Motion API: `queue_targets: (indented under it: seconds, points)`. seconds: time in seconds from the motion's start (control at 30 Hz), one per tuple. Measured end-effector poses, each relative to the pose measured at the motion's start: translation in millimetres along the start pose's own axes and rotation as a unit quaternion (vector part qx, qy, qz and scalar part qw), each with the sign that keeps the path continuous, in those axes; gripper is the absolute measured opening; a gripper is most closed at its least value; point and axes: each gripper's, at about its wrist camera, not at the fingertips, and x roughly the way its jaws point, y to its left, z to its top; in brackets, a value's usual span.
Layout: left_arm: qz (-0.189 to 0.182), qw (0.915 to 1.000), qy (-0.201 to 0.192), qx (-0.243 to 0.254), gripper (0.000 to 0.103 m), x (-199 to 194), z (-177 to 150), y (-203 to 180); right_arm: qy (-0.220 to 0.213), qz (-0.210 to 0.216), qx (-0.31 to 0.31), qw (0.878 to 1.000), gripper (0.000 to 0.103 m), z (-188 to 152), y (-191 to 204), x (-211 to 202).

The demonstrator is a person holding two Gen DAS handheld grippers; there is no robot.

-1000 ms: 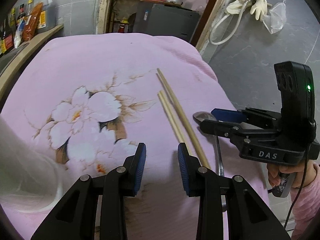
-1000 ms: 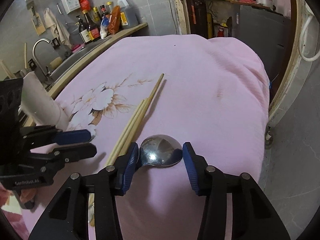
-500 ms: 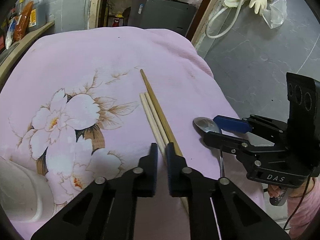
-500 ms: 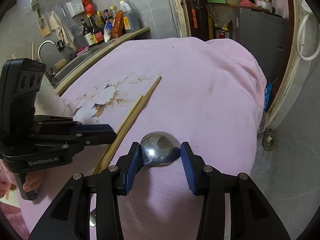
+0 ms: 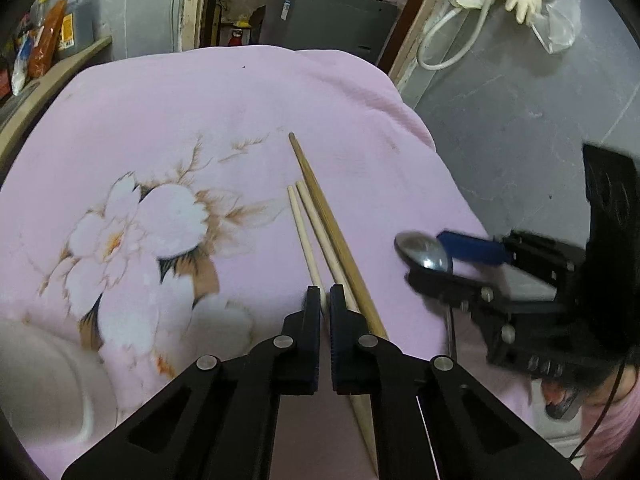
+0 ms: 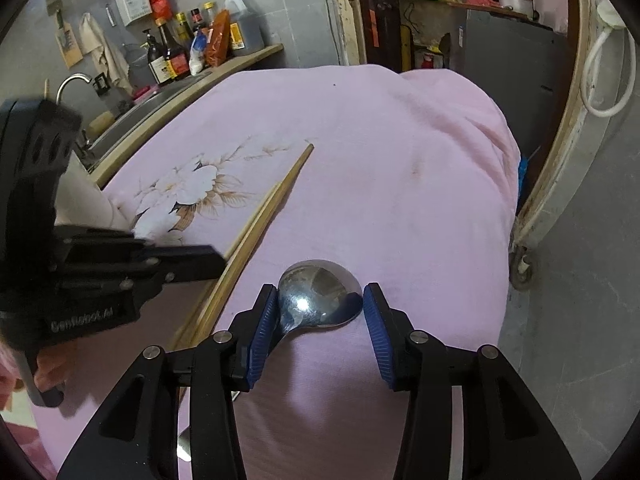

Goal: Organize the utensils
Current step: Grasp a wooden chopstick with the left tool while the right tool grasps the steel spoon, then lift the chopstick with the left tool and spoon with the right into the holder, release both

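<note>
A soft pink floral cloth [image 5: 200, 120] covers the table, bearing three slim round wooden chopsticks [image 5: 320, 216]. The left gripper [image 5: 325, 304] is clenched on a pale chopstick; at its 3 o'clock the right gripper [image 6: 320, 304] clasps a shiny steel spoon [image 6: 316, 292] by its bowl.

You are looking at three slim wooden chopsticks [image 5: 320, 224] lying side by side on the pink cloth, tips pointing away from you: two pale ones together, and a darker, longer brown chopstick [image 5: 334, 224] touching them on their right. A shiny round-bowled metal spoon [image 6: 316, 294] is lying bowl-up to their right, near the cloth's edge, its handle running back toward you.
</note>
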Motion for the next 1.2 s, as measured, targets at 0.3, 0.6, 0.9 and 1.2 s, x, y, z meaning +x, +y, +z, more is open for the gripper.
queue_targets:
  seconds: [0.3, 0.6, 0.9, 1.2]
  points:
    - [-0.004, 0.9992, 0.026, 0.031, 0.005, -3.0, -9.8, -3.0, -0.003, -0.04, 0.001, 0.999, 0.042, -4.6, 9.4, 3.8]
    - [-0.005, 0.9998, -0.003, 0.021, 0.002, -18.3, -24.9, -2.9, -0.053, -0.06, 0.0, 0.997, 0.039, -16.7, 25.7, -12.1]
    - [0.013, 0.995, -0.089, 0.042, 0.002, -66.5, -60.9, -6.8, -0.189, -0.123, -0.083, 0.971, 0.039, -42.7, 73.5, -55.4]
    - [0.031, 0.9625, -0.265, 0.049, 0.002, -127.3, -88.4, -18.4, -0.325, -0.19, -0.133, 0.917, 0.039, -66.8, 116.8, -83.1]
